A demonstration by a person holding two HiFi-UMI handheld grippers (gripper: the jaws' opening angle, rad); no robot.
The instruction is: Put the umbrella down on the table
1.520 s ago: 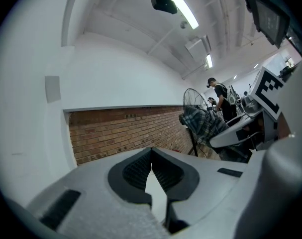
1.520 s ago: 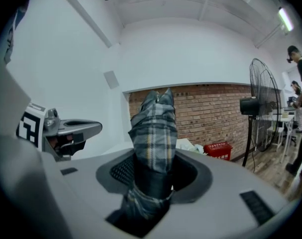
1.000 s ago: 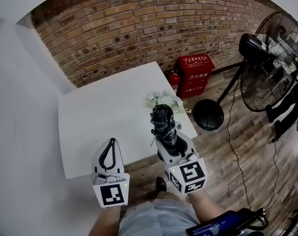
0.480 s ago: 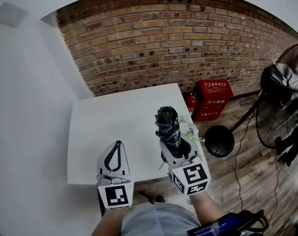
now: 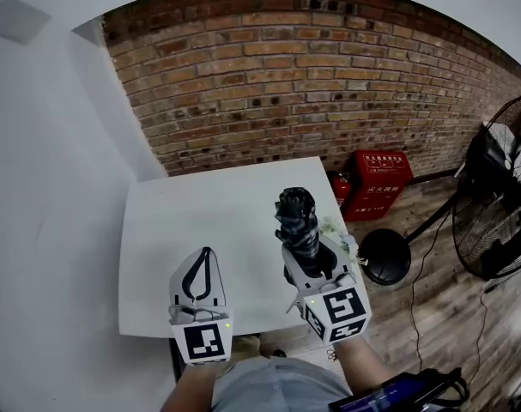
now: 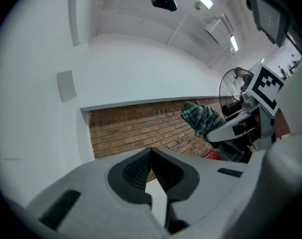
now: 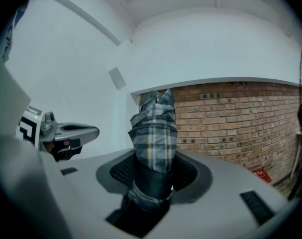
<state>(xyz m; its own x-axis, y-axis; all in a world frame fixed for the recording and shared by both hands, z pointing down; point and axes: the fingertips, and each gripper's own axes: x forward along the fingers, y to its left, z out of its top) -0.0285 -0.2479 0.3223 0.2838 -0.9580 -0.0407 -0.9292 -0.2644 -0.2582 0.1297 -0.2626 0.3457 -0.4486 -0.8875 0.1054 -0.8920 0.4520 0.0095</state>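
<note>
A folded dark plaid umbrella [image 5: 296,217] stands out of my right gripper [image 5: 305,249], which is shut on its lower part; the fabric end points forward over the white table [image 5: 200,221]. In the right gripper view the umbrella [image 7: 153,131] fills the gap between the pads of the right gripper [image 7: 153,176]. My left gripper [image 5: 205,254] hovers beside it over the table's near edge, shut and holding nothing. In the left gripper view its tips [image 6: 151,151] meet, and the umbrella [image 6: 203,118] shows at the right.
A brick wall [image 5: 329,84] runs behind the table. Right of the table stand a red fire-extinguisher box [image 5: 376,183], a standing fan [image 5: 500,204] with its round black base [image 5: 384,256], and pale flowers [image 5: 333,230] at the table's right edge. The floor is wood.
Both grippers have moved forward from short of the table to over its near edge. The umbrella stays in the right gripper. The head view has swung up toward the wall.
</note>
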